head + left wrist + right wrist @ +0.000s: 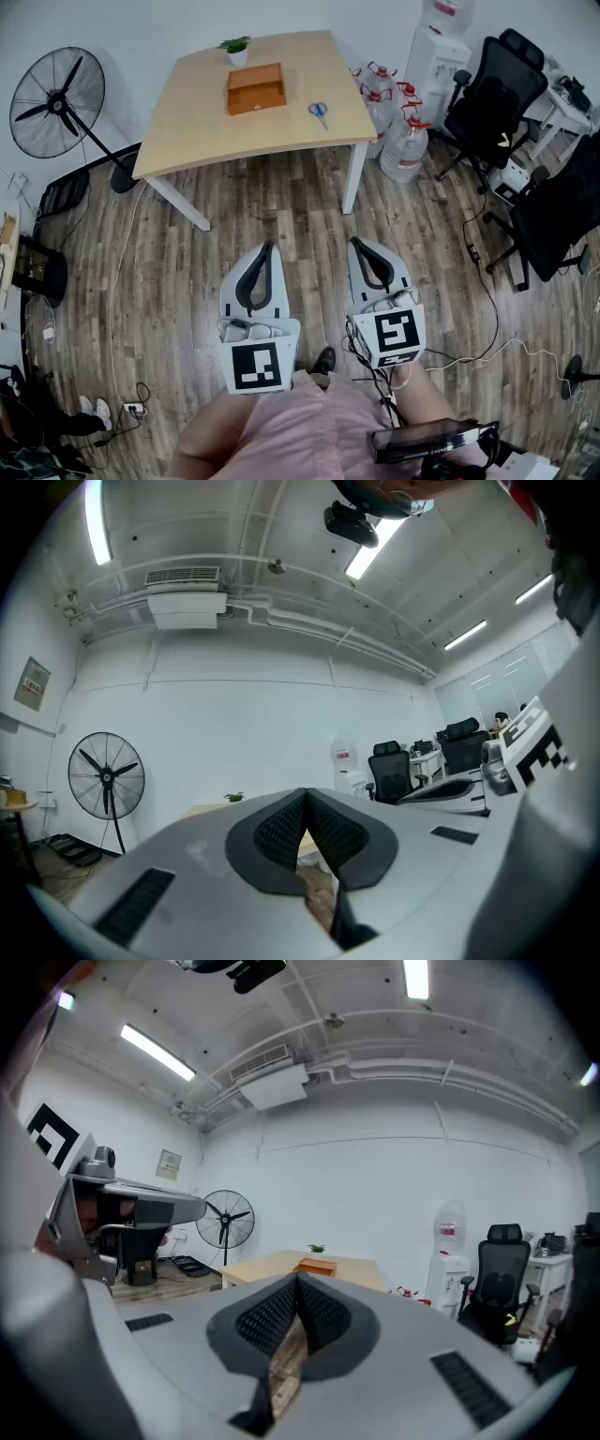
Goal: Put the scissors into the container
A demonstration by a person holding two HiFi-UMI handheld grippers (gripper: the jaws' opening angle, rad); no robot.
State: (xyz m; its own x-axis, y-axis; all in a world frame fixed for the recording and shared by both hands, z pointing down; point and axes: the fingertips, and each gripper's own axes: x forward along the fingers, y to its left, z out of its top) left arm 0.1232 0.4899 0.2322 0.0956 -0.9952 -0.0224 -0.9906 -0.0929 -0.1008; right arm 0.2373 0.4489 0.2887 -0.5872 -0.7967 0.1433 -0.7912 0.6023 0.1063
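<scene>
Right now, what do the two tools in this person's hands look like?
The left tongs and right tongs are light grey shells with black ribbed pads. Each carries a white cube printed with black square markings. Thin wires trail by the right one. The person wears pink clothing.

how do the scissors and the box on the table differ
The box is blocky, orange-brown wood; the scissors are thin and lie flat, with blue handles. The box is much bigger than the scissors. The box sits near the table's middle, while the scissors lie to its right in the head view, closer to the edge. Both rest on the table, apart from each other.
</scene>
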